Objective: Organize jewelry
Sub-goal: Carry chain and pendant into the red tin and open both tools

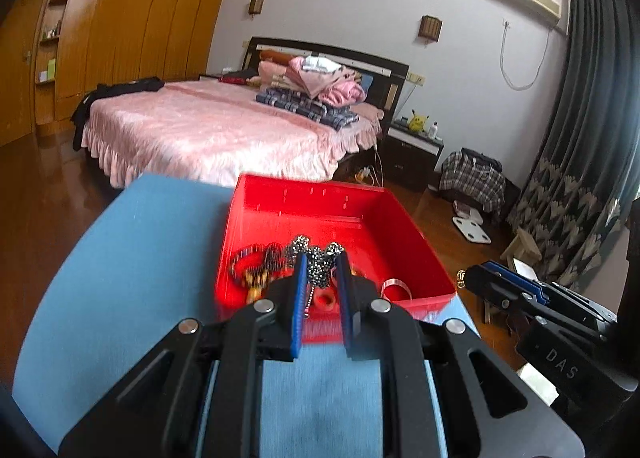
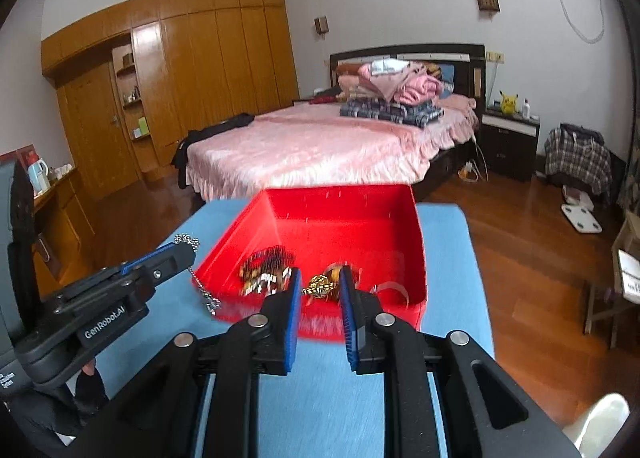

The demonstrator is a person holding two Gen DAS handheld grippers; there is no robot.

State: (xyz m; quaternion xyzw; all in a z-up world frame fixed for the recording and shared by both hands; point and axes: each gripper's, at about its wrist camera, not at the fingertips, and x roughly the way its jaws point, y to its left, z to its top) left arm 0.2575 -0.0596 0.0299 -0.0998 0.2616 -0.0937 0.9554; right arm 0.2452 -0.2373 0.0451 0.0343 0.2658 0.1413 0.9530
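Jewelry lies heaped in the red tray (image 2: 404, 258) on your blue-covered table (image 1: 132, 258). Your left gripper (image 1: 320, 270) pinches a silver bead chain (image 2: 202, 290), which dangles beside the tray's near left corner. Your right gripper (image 2: 320, 286) is clamped on a gold ornament (image 2: 318, 285) above the tray.

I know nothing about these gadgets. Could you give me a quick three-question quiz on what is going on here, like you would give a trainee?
1. True or false: the red tray sits on a blue cloth.
2. What does the left gripper hold between its fingers? A) a silver ball chain B) a wristwatch C) nothing
3. Fill in: the right gripper pinches a ____-coloured ornament.

Key: 1 true; 2 A; 3 gold.
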